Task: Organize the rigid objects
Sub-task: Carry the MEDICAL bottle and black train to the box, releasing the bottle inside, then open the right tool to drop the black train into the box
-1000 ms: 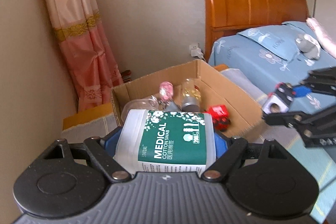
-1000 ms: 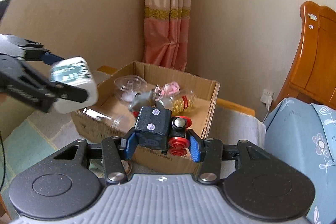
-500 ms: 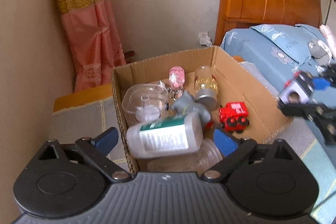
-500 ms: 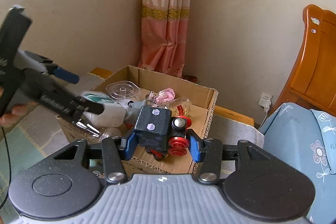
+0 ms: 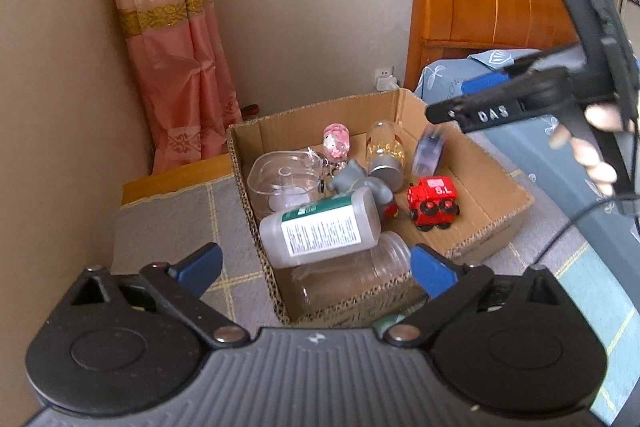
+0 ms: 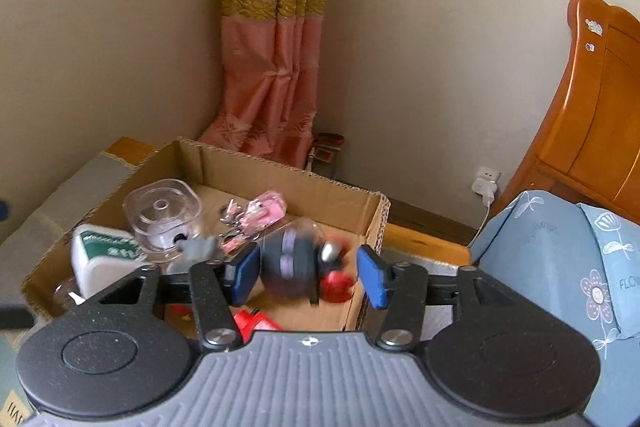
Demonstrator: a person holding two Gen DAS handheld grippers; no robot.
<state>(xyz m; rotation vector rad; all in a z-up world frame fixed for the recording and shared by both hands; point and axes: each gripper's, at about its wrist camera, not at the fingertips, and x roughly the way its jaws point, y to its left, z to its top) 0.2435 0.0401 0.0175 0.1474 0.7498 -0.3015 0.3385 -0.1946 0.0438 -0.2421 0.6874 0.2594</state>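
Released since a second ago, the dark toy block (image 6: 294, 269) blurs mid-frame between the spread fingers of the right gripper (image 6: 310, 277), touching neither, above the cardboard box (image 5: 496, 183). Lower in its own view, the left gripper (image 5: 316, 267) gapes empty over the cotton swab bottle (image 5: 320, 227) lying inside.

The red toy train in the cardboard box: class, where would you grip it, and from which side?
Grip the red toy train across its two flat flanks, coming straight down from above. It stands upright on its wheels, apart from the bottles, on the cardboard box floor.
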